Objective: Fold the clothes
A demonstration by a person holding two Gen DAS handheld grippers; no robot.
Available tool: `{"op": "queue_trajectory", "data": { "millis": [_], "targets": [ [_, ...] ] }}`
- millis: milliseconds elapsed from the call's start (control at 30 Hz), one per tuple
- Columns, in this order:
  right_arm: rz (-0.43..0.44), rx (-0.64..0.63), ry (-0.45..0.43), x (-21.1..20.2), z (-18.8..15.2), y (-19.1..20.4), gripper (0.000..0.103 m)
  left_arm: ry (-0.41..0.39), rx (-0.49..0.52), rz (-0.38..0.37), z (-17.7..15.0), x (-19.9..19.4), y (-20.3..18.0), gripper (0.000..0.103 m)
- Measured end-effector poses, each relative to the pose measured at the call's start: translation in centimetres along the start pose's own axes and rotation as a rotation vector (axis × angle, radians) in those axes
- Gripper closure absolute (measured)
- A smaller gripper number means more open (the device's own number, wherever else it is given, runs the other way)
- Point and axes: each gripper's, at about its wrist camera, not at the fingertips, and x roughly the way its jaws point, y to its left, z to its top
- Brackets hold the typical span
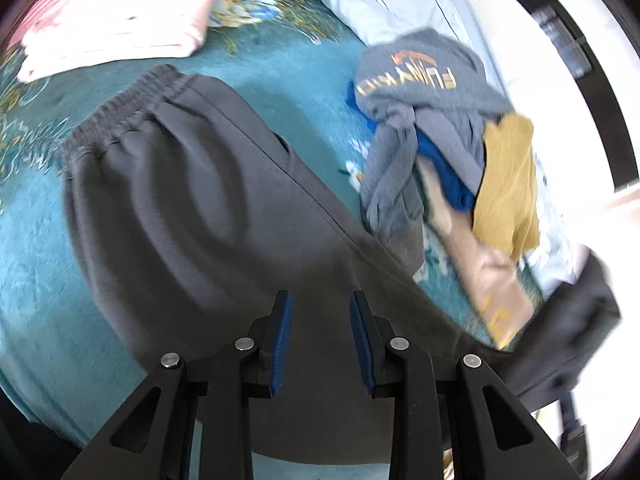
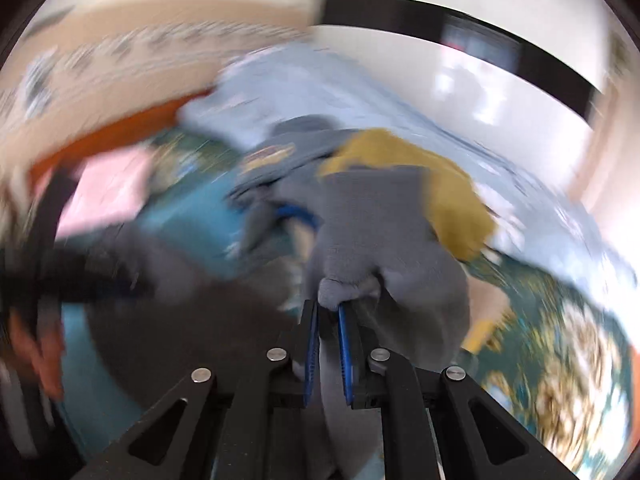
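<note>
A teal bedspread [image 1: 280, 68] with a gold and white flower pattern covers the bed and fills most of the left wrist view. Along its far edge lies a pale blue quilt [image 1: 392, 4], bunched and rumpled. The dark grey sweatpants [image 1: 192, 200] lie spread flat on the bedspread, elastic waistband toward the far left, the leg running down to the lower right and off toward the bed's edge. Just beside them on the right sits a heap of unfolded clothes: a grey hoodie [image 1: 424, 92] with orange lettering on top, a mustard-yellow garment [image 1: 506, 184] at its right side, a bright blue piece [image 1: 444, 168] tucked between them, and a tan garment [image 1: 488, 280] lying below (its edge shows yellow print). A folded pink and white blanket [image 1: 116, 20] rests at the far left corner, well apart from the heap.

The left gripper [image 1: 321, 300] hovers over the lower part of the sweatpants, its blue-padded fingers spread wide with nothing between them. The right gripper [image 2: 328, 312] has its fingers drawn narrow, pinching a fold of light grey garment [image 2: 380, 240] that hangs lifted in front of the heap; the right wrist view is heavily blurred.
</note>
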Motion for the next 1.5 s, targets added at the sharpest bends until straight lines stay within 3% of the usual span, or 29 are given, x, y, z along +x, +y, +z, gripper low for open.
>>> {"op": "queue_trajectory", "data": {
  "millis": [267,367,567,633,700,767,1000,1067,1133,1167,1267,1367,1500],
  "targets": [
    [0.175,-0.16,0.191,5.2,-4.1,6.1,0.095,-0.047,-0.128,-0.005,0.4,-1.9,2.9,0.073],
    [0.173,-0.171,0.192,5.2,-4.9,6.2,0.096,-0.046,-0.153,-0.006,0.5,-1.9,3.4,0.073],
    [0.172,-0.018,0.189,7.3,-2.5,2.9,0.093,-0.034,-0.138,-0.023,0.7,-0.9,2.6,0.073],
    [0.185,-0.001,0.207,8.8,-1.1,2.6,0.084,-0.023,-0.128,-0.029,0.7,-0.5,2.3,0.073],
    [0.219,-0.028,0.213,10.4,0.4,3.0,0.064,-0.017,-0.138,-0.019,0.7,-0.2,2.4,0.073],
    [0.255,-0.061,0.226,11.9,1.8,3.4,0.056,-0.012,-0.164,-0.019,0.8,0.3,2.8,0.073],
    [0.304,-0.281,0.385,18.3,4.0,6.6,0.051,0.005,-0.189,-0.014,1.2,1.7,3.1,0.073],
    [0.306,-0.313,0.436,19.7,3.6,7.2,0.054,0.015,-0.198,-0.012,1.3,2.2,3.2,0.073],
    [0.304,-0.327,0.455,20.0,3.1,7.5,0.078,0.02,-0.205,-0.012,1.5,2.5,3.2,0.073],
    [0.313,-0.331,0.453,19.7,2.9,7.4,0.094,0.022,-0.208,-0.014,1.5,2.6,3.2,0.073],
    [0.387,-0.306,0.429,18.2,2.9,6.3,0.097,0.029,-0.215,-0.027,1.7,2.9,3.2,0.073],
    [0.448,-0.231,0.352,15.5,4.4,3.9,0.097,0.035,-0.211,-0.043,1.8,3.2,2.8,0.073],
    [0.387,-0.084,0.261,15.2,7.0,0.1,0.097,0.038,-0.198,-0.061,2.0,3.3,2.3,0.073]
  ]
}}
